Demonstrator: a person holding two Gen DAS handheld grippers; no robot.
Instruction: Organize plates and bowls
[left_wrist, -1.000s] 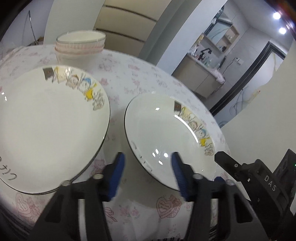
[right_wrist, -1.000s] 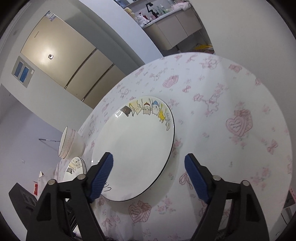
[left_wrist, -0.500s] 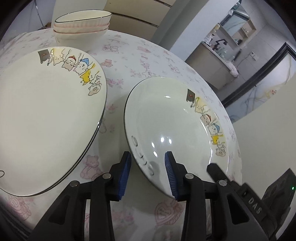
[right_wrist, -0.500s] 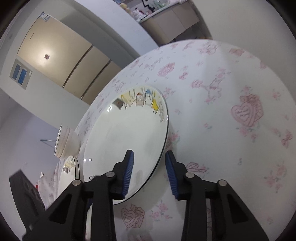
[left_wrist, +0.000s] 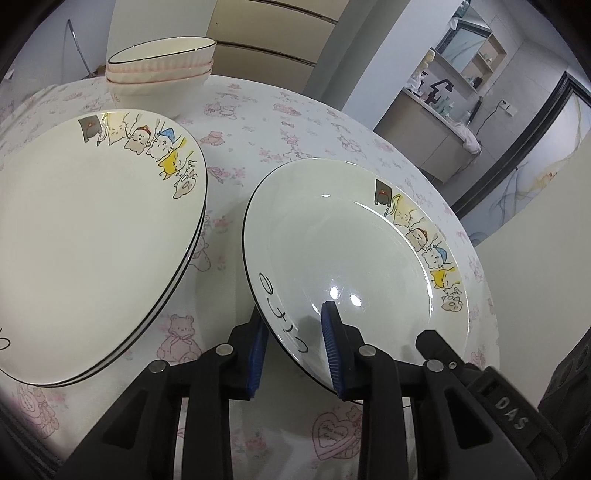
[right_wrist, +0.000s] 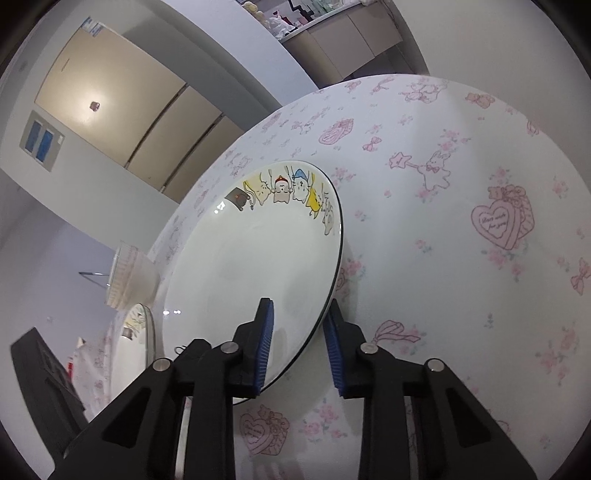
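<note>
Both wrist views look steeply down, close, sharing the plate (left_wrist: 343, 251), seemingly

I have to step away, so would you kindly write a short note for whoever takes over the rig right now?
Left gripper: jaws just closing, straddling the near rim of the single plate.
Right gripper: jaws just closing, straddling the same plate's rim.
Done: two plates stacked; bowls stacked at the back of the table.
Left: lift the single plate onto the plate stack.

The right gripper (right_wrist: 300, 343) jaws, just closing, straddle the plate (right_wrist: 251, 273) rim.
</note>
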